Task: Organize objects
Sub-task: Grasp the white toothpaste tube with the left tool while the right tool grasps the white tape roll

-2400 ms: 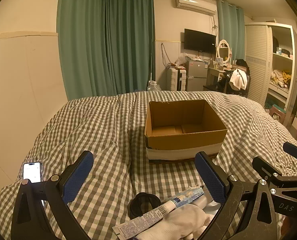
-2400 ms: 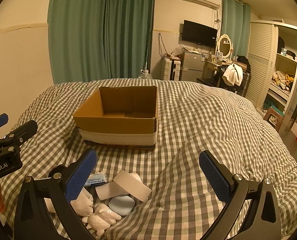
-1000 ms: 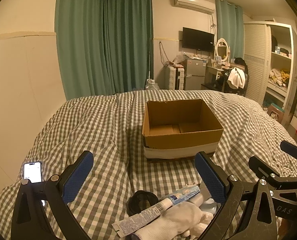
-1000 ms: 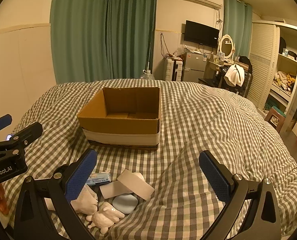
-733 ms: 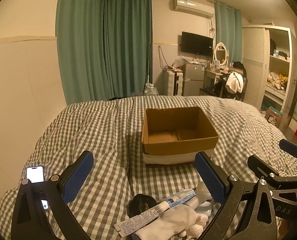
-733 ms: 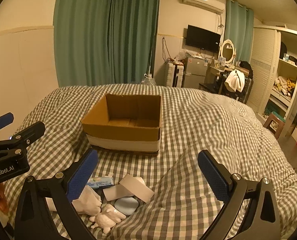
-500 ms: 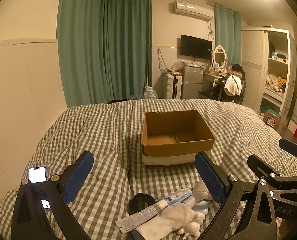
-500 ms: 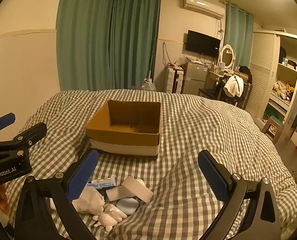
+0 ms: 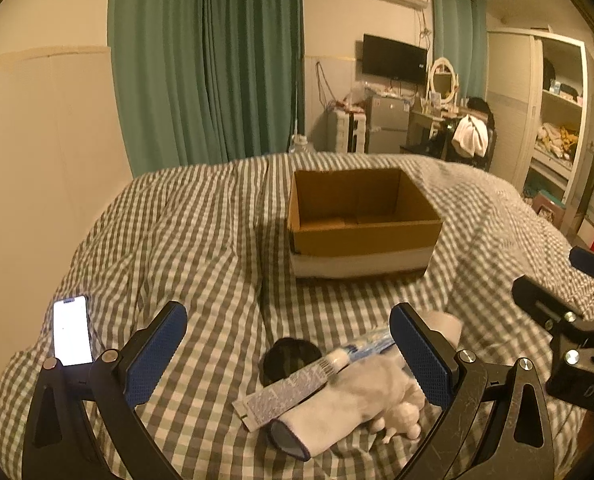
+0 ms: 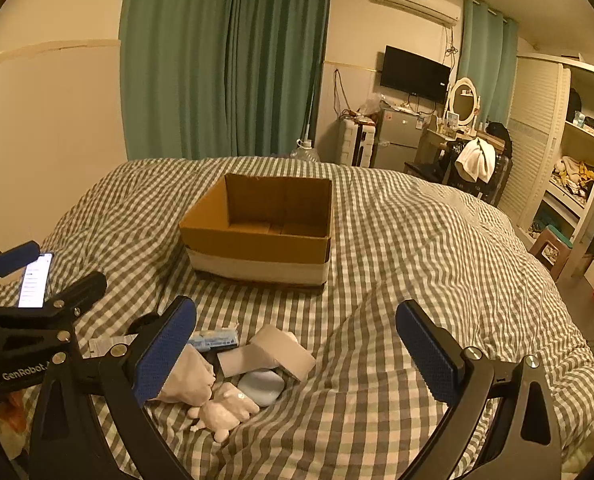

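Both grippers spread wide, holding nothing — left gripper [image 9: 287, 354], right gripper [image 10: 295, 346] hover above the pile near the bed's [image 10: 417, 240] near edge. Open brown cardboard box [image 10: 261, 228] sits mid-bed, looks unfilled. Suggest starting with the white printed tube [image 9: 297, 384]: it lies atop the white sock [image 9: 349, 404], so pinch across its width, lift clear. Small white figurine [image 10: 223, 406], pale blue oval case [image 10: 263, 386], black ring [image 9: 287, 358] crowd close; lit phone [image 9: 71, 330] by the left edge.

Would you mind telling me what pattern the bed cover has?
The bed cover is a grey-and-white check, clearest in the right wrist view.
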{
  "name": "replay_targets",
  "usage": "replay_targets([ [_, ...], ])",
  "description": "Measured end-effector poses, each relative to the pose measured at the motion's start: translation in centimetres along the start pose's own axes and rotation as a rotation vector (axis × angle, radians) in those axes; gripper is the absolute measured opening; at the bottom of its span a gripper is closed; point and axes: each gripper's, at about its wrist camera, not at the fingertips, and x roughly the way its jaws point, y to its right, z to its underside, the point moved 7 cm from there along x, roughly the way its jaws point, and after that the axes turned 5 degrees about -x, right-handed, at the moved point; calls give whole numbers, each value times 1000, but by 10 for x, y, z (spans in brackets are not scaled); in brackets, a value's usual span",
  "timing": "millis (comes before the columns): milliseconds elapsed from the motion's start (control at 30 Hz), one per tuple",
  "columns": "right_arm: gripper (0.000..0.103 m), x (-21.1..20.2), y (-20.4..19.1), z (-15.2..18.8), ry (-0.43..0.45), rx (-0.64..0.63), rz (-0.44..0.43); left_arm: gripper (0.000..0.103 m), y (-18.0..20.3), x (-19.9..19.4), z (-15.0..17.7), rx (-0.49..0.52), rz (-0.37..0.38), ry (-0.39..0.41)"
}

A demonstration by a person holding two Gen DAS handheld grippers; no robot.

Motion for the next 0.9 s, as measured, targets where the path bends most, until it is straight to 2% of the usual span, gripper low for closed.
replay_targets([
  [167,100,23,-1,14,-56,-6,-1,103,-5,28,20,-2,-11,-79],
  [367,100,68,-3,43,-177,-28,-3,99,-9,60,48,26,-33,-182],
  [633,98,121,-3,66,-339,-49,-68,79,-8,98,83,96,-4,-323],
  [733,98,136,-5,70,-388,-65,-100,66,-5,106,85,108,29,-344],
  [800,98,145,-9,71,-410,-83,-117,49,0,111,86,124,53,-363],
  [900,95,157,-15,72,-438,-112,-144,49,5,115,84,146,59,-364],
])
